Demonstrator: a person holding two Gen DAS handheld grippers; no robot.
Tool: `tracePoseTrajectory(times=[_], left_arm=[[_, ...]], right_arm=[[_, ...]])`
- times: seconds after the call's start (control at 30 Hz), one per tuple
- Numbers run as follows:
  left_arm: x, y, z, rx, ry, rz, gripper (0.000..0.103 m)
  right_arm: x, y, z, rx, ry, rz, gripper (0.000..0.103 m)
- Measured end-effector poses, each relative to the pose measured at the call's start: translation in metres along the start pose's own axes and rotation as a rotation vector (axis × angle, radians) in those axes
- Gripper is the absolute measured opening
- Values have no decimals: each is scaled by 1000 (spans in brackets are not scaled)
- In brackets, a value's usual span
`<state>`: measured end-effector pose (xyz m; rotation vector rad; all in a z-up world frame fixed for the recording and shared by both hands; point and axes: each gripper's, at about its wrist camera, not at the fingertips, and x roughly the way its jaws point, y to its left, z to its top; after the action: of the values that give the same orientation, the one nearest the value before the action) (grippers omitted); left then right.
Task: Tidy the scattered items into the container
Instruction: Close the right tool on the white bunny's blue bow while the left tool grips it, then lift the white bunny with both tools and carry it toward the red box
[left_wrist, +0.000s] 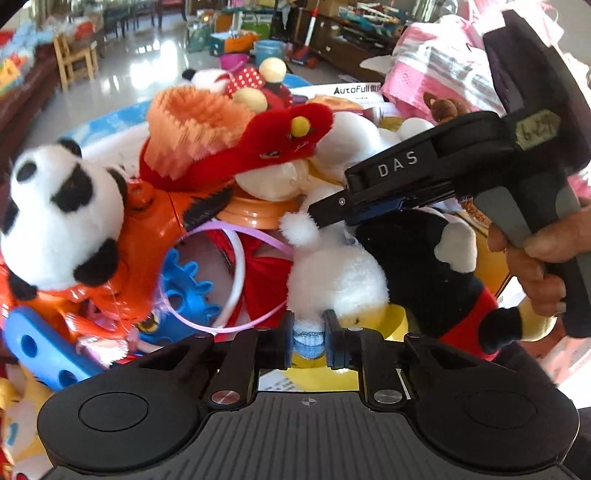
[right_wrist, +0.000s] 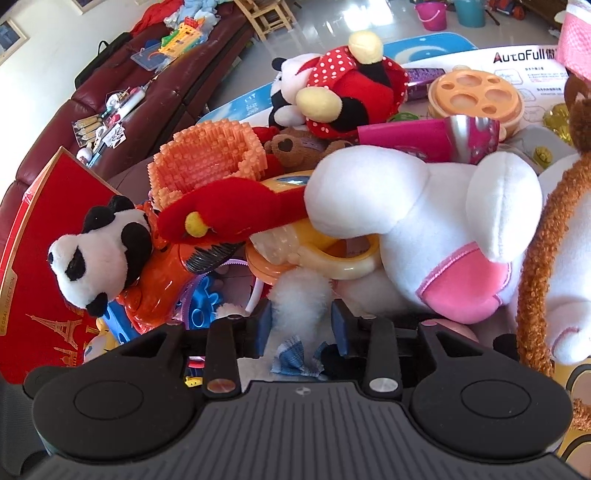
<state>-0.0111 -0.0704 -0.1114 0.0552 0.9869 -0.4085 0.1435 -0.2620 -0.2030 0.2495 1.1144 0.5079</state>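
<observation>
A small fluffy white plush (left_wrist: 332, 273) with a blue-and-white foot lies on a heap of toys. My left gripper (left_wrist: 308, 341) is shut on its lower end. My right gripper (left_wrist: 314, 218) comes in from the right and pinches the plush's upper tuft; in the right wrist view the white fur (right_wrist: 301, 295) sits between its jaws (right_wrist: 302, 326), with the blue cloth piece (right_wrist: 295, 358) below. A panda plush (left_wrist: 62, 218), a red plush (left_wrist: 280, 147) and an orange bristle-block basket (left_wrist: 192, 125) lie on the heap. A Mickey plush (left_wrist: 443, 266) lies under the right gripper.
A big white plush with pink patch (right_wrist: 436, 221) fills the right wrist view's middle. A Minnie plush (right_wrist: 343, 88), an orange lid (right_wrist: 476, 92) and a red box (right_wrist: 48, 251) surround the heap. A dark red sofa (right_wrist: 92, 110) with clutter stands behind.
</observation>
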Motion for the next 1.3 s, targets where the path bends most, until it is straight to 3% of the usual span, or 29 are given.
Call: tracePoseTrajectory(times=[0.4,0.6,0.7,0.73,0.77,0.8,0.87,0.9,1.3], left_arm=[[1,0,1,7,27,99,9],[2,1,-3,6,40,96,10],[5,-2,-5,14,44,92,11],[6,-3,-6,16,42,95,11],[5,-3,-6,15,41,100,10],[5,-3,-5,13,41,105,8],[2,-3,-4,1,34,107,8],[-2,-3,-3,-4,25,107,8],[-37,13,14,-64,-43,140,8]], right_arm=[[11,6,7,23,38,10,66],[21,17,11,24,56,23,81],[31,23,10,-18,63,-14,81],[33,25,9,-40,60,-34,81],[35,28,7,-66,55,-56,72],[35,31,4,-97,46,-93,52],[33,30,2,-109,31,-96,46],[29,29,2,-98,27,-84,35],[-11,29,16,3,-34,34,32]])
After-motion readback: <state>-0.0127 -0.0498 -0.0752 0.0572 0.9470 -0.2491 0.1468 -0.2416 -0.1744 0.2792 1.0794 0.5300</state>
